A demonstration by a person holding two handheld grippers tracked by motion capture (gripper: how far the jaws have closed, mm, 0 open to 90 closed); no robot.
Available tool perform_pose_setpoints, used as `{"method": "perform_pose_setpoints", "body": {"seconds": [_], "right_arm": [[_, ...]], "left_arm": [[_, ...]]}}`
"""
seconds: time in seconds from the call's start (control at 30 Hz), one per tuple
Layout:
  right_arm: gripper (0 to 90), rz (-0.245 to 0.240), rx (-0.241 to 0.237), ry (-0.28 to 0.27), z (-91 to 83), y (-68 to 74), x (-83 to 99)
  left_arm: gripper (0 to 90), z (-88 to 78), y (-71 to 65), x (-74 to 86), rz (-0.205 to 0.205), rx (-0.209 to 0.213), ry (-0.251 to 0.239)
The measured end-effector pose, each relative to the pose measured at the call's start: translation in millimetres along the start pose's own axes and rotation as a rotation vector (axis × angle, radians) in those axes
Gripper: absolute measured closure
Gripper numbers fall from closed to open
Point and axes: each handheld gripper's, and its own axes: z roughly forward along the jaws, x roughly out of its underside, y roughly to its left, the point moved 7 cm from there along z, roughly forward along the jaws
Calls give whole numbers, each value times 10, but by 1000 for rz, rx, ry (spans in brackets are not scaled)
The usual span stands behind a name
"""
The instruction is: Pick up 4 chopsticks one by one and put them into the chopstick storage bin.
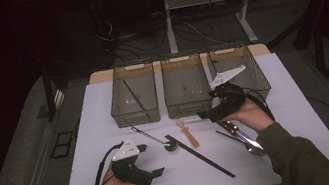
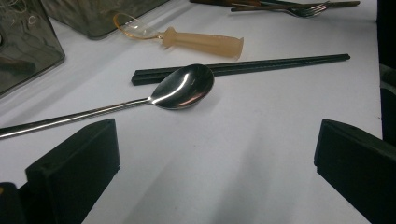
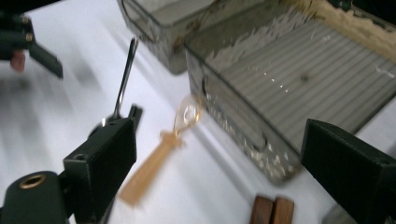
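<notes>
Overhead, the white table (image 1: 103, 102) carries three smoky bins (image 1: 185, 89) along its far edge, and the left one holds a dark stick whose detail is lost in the gloom. The right gripper (image 1: 205, 114) hangs over the table just in front of the middle bin, its jaws spread with nothing between them; its hand (image 1: 252, 113) covers part of the cutlery (image 1: 246, 140) lying beneath, so the pieces there are hard to count. The tan spoon (image 1: 188, 133) lies just left of that gripper, near the middle bin's front wall. The left gripper (image 1: 158, 172) rests low at the near left, jaws apart and empty, well away from the steel spoon (image 1: 169, 145) and the black chopsticks (image 1: 198, 155). In the left gripper view, its two black jaws stand wide at the bottom corners, both cut off by the frame. The steel spoon (image 2: 184, 86) lies ahead with its bowl resting against the chopsticks (image 2: 280, 63), its handle running out at the left edge. The tan spoon (image 2: 201, 42) lies beyond, its clear loop end touching a bin's wall. In the right gripper view, everything is blurred. The jaws gape, empty, and the tan spoon (image 3: 159, 158) lies on the table between them, beside the middle bin (image 3: 289, 84). Two brown handle ends (image 3: 273, 210) are cut off at the bottom.
</notes>
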Motion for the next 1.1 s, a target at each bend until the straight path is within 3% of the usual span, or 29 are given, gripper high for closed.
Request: {"method": "perform_pose_setpoints", "body": {"seconds": [0.13,0.33,0.57,0.6,0.73,0.77,0.87,1.1], "right_arm": [[105,7,-6,-7,-89,-23,146],[105,31,-8,-23,-216,-81,348],[109,43,-2,-6,-366,-105,617],[160,45,-6,-5,-425,-105,686],[172,56,-4,-12,-504,-93,795],[251,53,-13,-19,-567,-81,871],[255,62,-11,-18,-621,-73,938],[358,71,0,-17,-791,-72,1146]], "left_arm": [[0,4,-6,-1,-23,0,-6],[0,10,0,4,-15,1,0],[0,24,0,13,-5,0,13],[0,24,0,18,-3,-1,19],[0,16,-11,17,-9,-2,16],[0,13,-11,16,-9,-2,15],[0,8,-13,14,-5,-2,15],[0,10,-13,13,-6,-2,16]]}}
